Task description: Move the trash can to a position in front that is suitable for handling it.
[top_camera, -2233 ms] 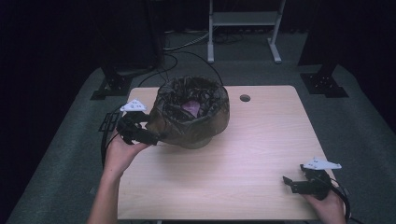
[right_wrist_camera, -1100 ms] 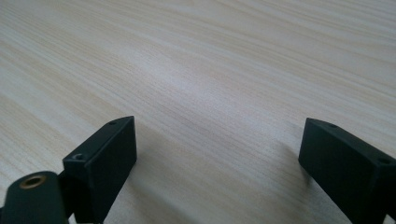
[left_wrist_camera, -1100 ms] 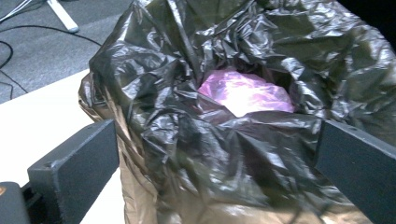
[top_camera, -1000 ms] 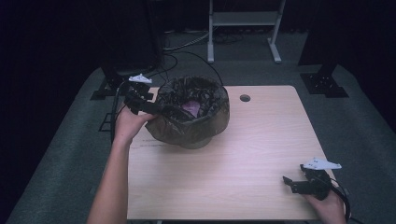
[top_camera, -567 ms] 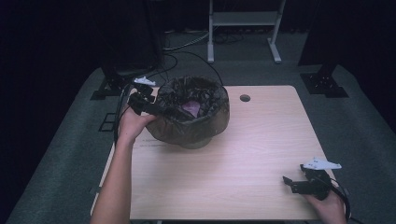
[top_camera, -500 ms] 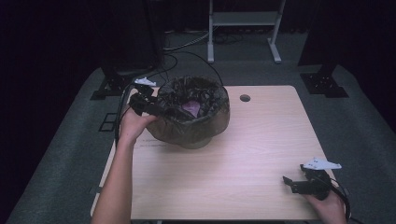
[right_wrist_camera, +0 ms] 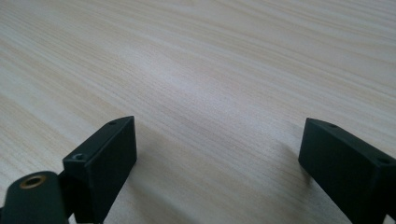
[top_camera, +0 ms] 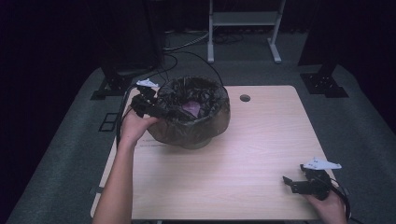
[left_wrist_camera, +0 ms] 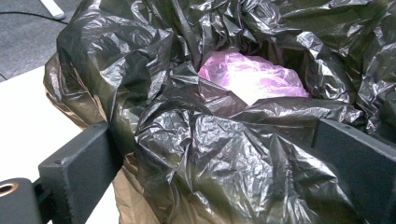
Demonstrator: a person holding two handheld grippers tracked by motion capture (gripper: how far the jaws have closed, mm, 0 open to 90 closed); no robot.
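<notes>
Left tool [top_camera: 156, 108] is spread wide around the crumpled rim of the black bag [top_camera: 191, 112] near the table's [top_camera: 243, 154] far-left corner; right tool [top_camera: 292, 182], jaws wide, is held empty near the right near corner.

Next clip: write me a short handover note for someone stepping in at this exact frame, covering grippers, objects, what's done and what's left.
Left gripper: open, jaws straddling a fold of the black bag at the bin's near-left rim, not yet closed.
Right gripper: open, holding nothing, low over the table at its near right corner.
Pink bag sits inside the black liner.
Done: left gripper lined up on the fold.
Left, probably: close on the fold; the aim is unclear.
</notes>
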